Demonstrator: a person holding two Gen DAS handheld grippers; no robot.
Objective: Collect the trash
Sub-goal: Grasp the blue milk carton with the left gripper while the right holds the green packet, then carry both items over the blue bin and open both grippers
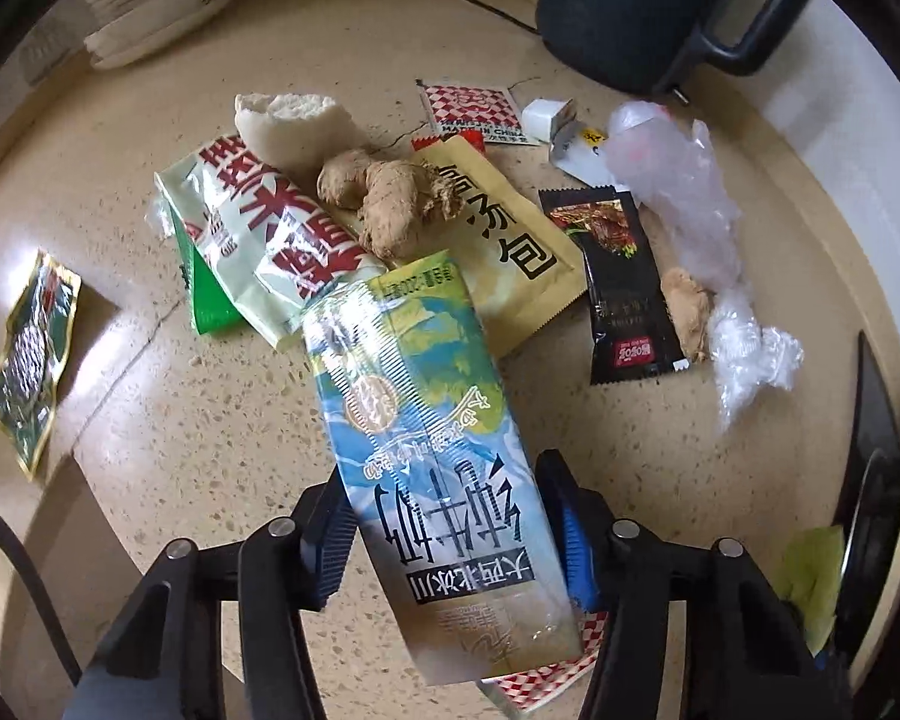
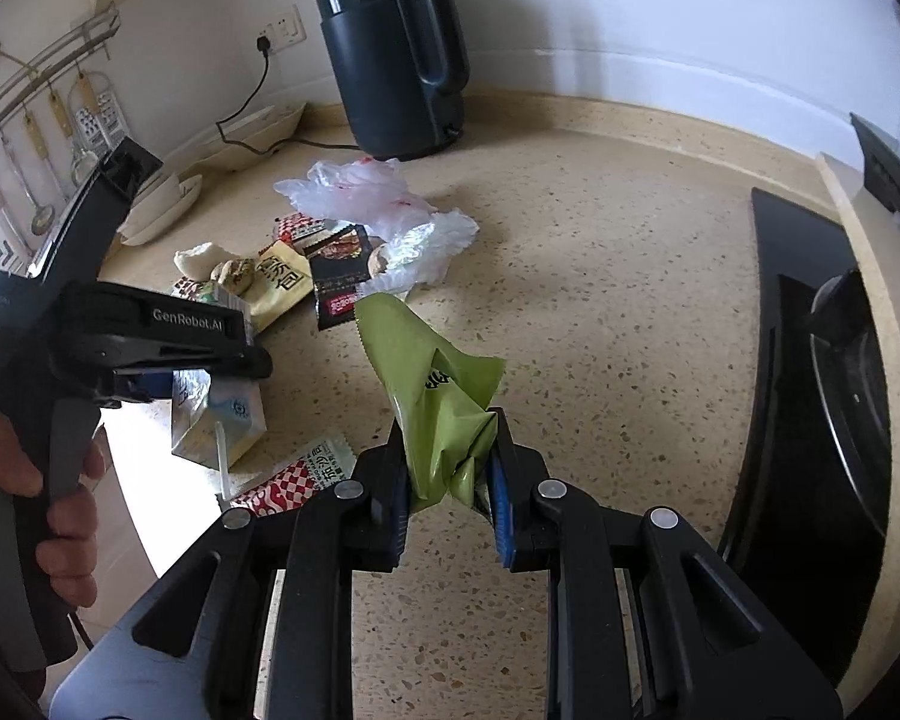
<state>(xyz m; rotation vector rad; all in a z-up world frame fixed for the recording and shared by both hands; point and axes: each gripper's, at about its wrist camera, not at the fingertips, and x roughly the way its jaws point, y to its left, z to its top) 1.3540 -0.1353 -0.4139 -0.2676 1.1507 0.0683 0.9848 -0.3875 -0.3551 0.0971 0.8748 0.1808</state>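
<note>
Now my left gripper [image 1: 450, 534] brackets the milk carton [image 1: 417, 420], pads flanking it; I cannot tell if they press yet. To do this well, I should squeeze the flat sides squarely (it looks partly crushed) and lift straight up, clear of the ginger root [image 1: 384, 204] at twelve o'clock. My right gripper [image 2: 450, 492] is clenched on a crumpled green wrapper [image 2: 435, 396], above the speckled countertop [image 2: 600, 312].

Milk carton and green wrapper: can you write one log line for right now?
left gripper: around blue-and-white milk carton | right gripper: shut on crumpled green plastic wrapper | speckled beige countertop: wrappers left
</note>
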